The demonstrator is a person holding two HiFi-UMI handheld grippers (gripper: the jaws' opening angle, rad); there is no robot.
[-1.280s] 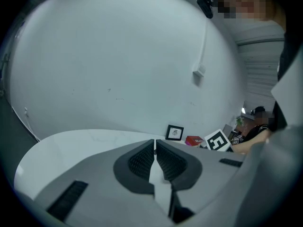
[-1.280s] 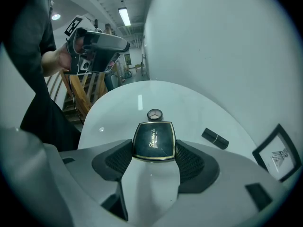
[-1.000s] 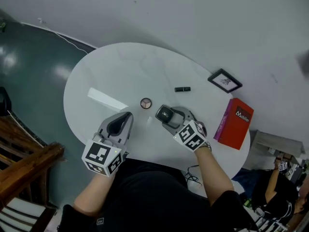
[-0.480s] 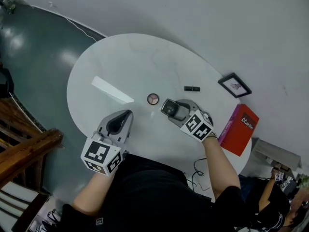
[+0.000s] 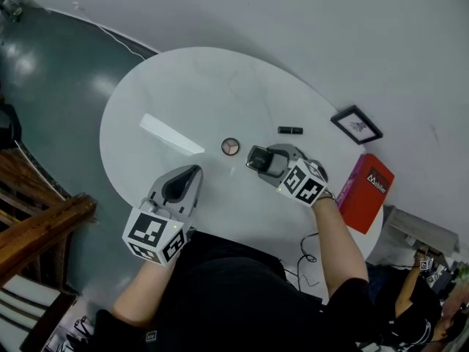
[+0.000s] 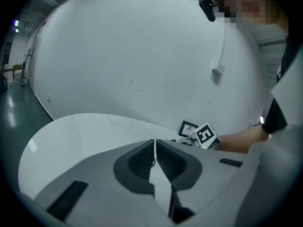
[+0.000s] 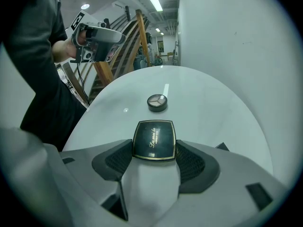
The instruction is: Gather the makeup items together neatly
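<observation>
Placing the compact. The right gripper (image 5: 258, 158), at the centre of the head view, pinches a black, gold-rimmed square compact (image 7: 154, 140) by its two side edges, lid upward, low over the white round table (image 5: 183, 86); whether its base already touches the top cannot be told. A round eyeshadow pot (image 5: 231, 147) lies just to the left of the compact, apart from it, and a slim black tube (image 5: 290, 130), probably a lipstick, lies further off to the upper right. The left gripper (image 5: 192, 174), at lower left, has its jaws pressed together on nothing. The step appears to be setting the compact down beside the pot. It is best lowered flat until the table bears it, with one edge brought close to the pot without nudging it, since so light a pot would likely slide on the glossy top. Only then should the jaws spread, backing straight away.
</observation>
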